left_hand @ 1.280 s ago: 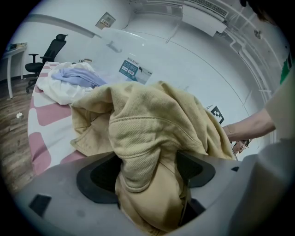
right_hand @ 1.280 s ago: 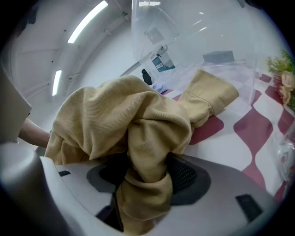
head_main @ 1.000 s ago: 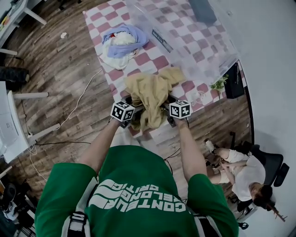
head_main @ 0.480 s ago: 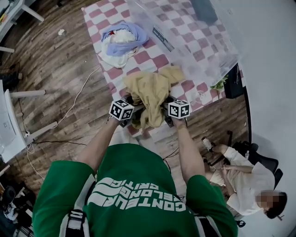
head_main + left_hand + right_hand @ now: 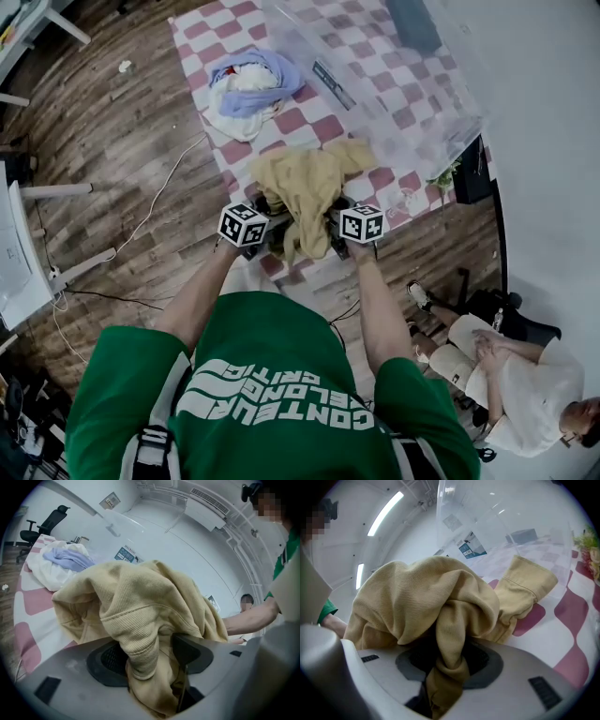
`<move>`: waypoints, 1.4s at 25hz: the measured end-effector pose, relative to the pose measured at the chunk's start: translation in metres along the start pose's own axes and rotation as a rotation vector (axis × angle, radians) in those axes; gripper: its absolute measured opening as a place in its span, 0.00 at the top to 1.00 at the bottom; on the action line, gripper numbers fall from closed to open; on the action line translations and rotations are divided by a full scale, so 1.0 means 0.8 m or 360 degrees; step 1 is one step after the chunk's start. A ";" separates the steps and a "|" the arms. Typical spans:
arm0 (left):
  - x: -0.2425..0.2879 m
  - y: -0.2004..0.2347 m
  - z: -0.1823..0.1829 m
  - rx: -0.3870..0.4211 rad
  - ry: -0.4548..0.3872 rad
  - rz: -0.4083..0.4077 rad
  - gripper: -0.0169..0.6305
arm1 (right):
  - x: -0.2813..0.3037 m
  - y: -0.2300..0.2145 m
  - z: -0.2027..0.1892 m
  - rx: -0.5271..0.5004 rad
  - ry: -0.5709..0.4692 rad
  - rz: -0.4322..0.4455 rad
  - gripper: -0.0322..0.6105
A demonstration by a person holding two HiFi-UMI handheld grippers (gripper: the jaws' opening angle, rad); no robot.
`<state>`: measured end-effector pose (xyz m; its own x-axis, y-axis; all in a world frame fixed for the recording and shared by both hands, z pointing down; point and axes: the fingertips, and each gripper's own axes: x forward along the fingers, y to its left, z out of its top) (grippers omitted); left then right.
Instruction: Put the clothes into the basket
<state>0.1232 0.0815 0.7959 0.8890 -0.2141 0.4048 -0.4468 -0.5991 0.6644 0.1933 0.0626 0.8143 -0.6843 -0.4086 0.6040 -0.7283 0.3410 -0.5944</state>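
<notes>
A tan ribbed garment (image 5: pixel 305 183) lies bunched at the near edge of the red-and-white checked table (image 5: pixel 314 127), one part hanging over the edge. My left gripper (image 5: pixel 272 225) and right gripper (image 5: pixel 333 227) flank that part. In the left gripper view a thick fold of the garment (image 5: pixel 140 597) fills my left gripper (image 5: pixel 150 663), whose jaws are still closing. In the right gripper view a twisted fold of the garment (image 5: pixel 422 597) is pinched in my right gripper (image 5: pixel 447 663), also still closing. The clear plastic basket (image 5: pixel 375 66) stands behind. A blue and white clothes pile (image 5: pixel 246 84) lies at the far left.
A small plant (image 5: pixel 441 173) sits at the table's right edge by the basket. A person (image 5: pixel 525 384) sits on the floor at lower right. A white desk (image 5: pixel 23 262) and a cable (image 5: pixel 159 202) are on the wooden floor at left.
Both grippers have stayed at the table's near edge and their jaws have narrowed onto the tan garment. The seated person at lower right has shifted.
</notes>
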 end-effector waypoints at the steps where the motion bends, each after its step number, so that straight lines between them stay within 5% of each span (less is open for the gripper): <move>1: -0.003 0.000 0.003 0.0003 -0.0013 0.0001 0.56 | 0.001 0.003 0.004 -0.0011 -0.0007 0.0005 0.73; 13: -0.051 -0.015 0.068 0.0200 -0.0151 0.0034 0.56 | -0.009 0.059 0.072 -0.0176 -0.0183 0.0062 0.73; 35: -0.167 -0.107 0.306 0.0797 -0.0530 0.0114 0.56 | -0.104 0.209 0.304 -0.0612 -0.0718 0.0135 0.73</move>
<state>0.0671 -0.0278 0.5313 0.8781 -0.4489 0.1655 -0.4771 -0.8473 0.2334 0.1373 -0.0528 0.5357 -0.7187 -0.6570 0.2275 -0.6905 0.6359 -0.3448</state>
